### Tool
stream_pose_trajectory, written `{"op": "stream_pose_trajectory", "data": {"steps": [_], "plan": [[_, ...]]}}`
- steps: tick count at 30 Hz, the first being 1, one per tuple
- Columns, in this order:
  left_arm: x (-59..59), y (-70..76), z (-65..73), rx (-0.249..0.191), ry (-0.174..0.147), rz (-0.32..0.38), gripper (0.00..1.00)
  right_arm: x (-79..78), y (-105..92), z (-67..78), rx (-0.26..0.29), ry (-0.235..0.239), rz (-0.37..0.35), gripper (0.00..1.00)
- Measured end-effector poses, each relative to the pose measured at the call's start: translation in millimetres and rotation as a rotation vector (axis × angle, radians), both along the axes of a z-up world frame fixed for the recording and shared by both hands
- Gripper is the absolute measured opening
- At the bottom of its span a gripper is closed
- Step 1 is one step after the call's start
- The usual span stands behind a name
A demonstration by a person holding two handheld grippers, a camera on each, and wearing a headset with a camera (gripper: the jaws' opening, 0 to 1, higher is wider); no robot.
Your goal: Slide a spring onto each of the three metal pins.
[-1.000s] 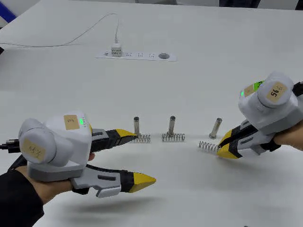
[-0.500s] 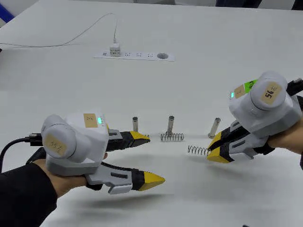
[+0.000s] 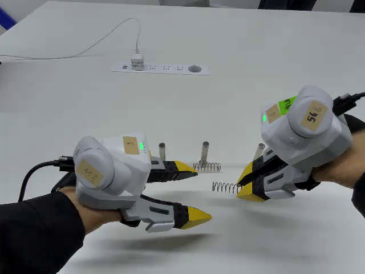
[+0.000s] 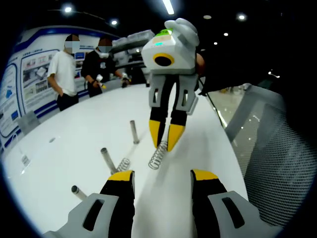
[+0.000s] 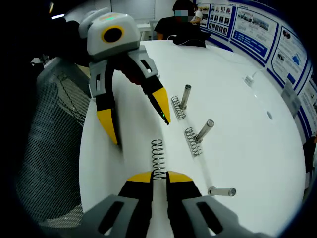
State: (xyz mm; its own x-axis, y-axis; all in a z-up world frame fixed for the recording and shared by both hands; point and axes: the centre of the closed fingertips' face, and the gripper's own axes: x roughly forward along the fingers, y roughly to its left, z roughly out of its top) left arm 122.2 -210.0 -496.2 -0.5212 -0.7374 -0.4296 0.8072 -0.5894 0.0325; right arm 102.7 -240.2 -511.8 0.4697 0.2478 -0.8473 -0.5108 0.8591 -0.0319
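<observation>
The right gripper (image 3: 243, 184) has its jaws pinched on one end of a spring (image 3: 224, 186), which sticks out in front of the middle pin (image 3: 205, 152). The left gripper (image 3: 201, 193) has its jaws spread wide and empty, near the left pin (image 3: 162, 151). A sticker (image 3: 315, 116) on the right gripper reads "56".

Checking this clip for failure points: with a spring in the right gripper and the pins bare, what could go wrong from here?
The right gripper pinches the spring at one end only; its free length may bend or slip during threading. The open left gripper hangs close to a loose spring and a pin; it could knock either.
</observation>
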Motion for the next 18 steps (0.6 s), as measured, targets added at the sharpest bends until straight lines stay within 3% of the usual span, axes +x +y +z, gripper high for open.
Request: {"op": "stream_pose_trajectory", "data": {"steps": [18], "plan": [[-13.7, -3.2, -3.4, -0.003, -0.02, -0.056, 0.26, 2.4, 19.0, 2.6, 0.0, 0.005, 0.074, 0.11]]}}
